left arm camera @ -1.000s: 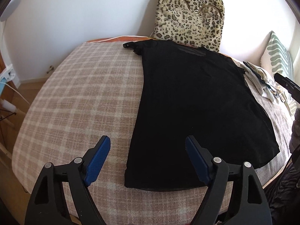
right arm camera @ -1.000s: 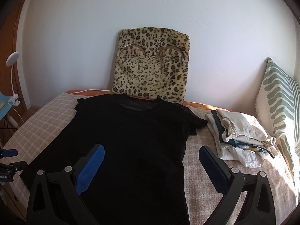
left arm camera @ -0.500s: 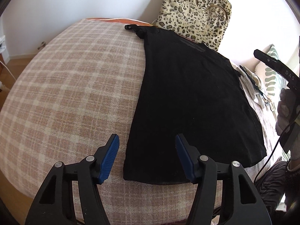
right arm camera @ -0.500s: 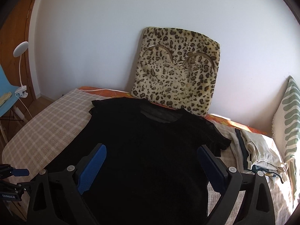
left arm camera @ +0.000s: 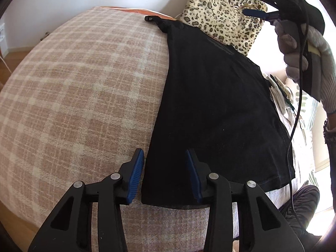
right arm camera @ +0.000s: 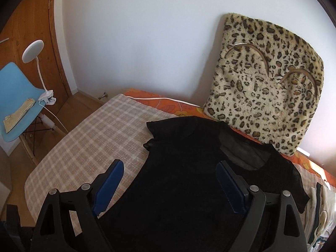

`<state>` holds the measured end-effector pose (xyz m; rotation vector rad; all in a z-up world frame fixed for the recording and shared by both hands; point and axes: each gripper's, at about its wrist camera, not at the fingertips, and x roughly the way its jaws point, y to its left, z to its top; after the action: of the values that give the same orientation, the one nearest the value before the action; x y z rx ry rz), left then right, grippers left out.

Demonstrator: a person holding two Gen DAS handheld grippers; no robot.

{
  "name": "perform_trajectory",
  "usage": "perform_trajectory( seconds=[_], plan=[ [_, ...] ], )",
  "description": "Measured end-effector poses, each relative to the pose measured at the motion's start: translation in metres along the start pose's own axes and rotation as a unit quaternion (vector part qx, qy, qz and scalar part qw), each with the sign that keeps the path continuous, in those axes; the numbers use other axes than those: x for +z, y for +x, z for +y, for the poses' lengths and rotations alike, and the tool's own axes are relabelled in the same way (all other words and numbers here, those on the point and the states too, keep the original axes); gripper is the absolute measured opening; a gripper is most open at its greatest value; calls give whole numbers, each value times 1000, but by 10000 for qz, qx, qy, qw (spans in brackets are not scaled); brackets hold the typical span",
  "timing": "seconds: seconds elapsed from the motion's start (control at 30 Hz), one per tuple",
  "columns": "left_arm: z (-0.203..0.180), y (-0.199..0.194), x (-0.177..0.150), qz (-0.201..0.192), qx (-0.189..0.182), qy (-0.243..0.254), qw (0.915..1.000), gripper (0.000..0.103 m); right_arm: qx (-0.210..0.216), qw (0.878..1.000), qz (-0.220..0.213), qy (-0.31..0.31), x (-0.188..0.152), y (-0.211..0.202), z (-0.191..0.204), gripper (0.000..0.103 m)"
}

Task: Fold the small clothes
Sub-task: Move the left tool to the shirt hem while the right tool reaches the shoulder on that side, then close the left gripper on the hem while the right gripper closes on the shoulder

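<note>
Black top (right arm camera: 178,189) flat on checked cover (right arm camera: 94,136), right gripper (right arm camera: 168,189) jaws apart above it, leopard cushion (right arm camera: 266,92) behind.

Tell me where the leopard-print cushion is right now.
The leopard-print cushion leans upright against the white wall at the far end of the bed, just behind the black t-shirt's collar, right of centre in the right wrist view.

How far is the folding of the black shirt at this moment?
Done: the black shirt lies spread flat on the checked blanket, and no fold shows yet. A pile of light clothes sits beside it. In hand: the left tool is open around the shirt's bottom corner; the right tool is open above its upper part. Left: gripping and every fold.
</note>
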<state>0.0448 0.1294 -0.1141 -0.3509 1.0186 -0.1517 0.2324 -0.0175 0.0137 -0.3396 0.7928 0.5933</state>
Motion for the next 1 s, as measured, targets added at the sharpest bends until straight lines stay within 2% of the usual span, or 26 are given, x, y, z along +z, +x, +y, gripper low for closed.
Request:
perform_trajectory(
  seconds=[0.27,0.47,0.57,0.67,0.83,1.0],
  plan=[
    [2,1,1,26,-75,-24,10000,34,125,9990,426,-81,45,77,24,82],
    [-2,2,0,-2,-24,91,10000,34,-53,9972,738,-125,58,132,28,77],
    [-2,5,2,27,-136,35,9999,34,-7,9956,940,-21,61,161,29,74],
    [-2,8,4,66,-232,-11,9997,28,-47,9942,1075,-89,63,186,36,73],
    [0,12,6,47,-286,-45,9996,12,-148,9917,1266,-159,64,224,45,73],
    [6,13,6,39,-477,-214,9986,6,-371,9886,1409,-373,65,249,53,71]
  ],
)
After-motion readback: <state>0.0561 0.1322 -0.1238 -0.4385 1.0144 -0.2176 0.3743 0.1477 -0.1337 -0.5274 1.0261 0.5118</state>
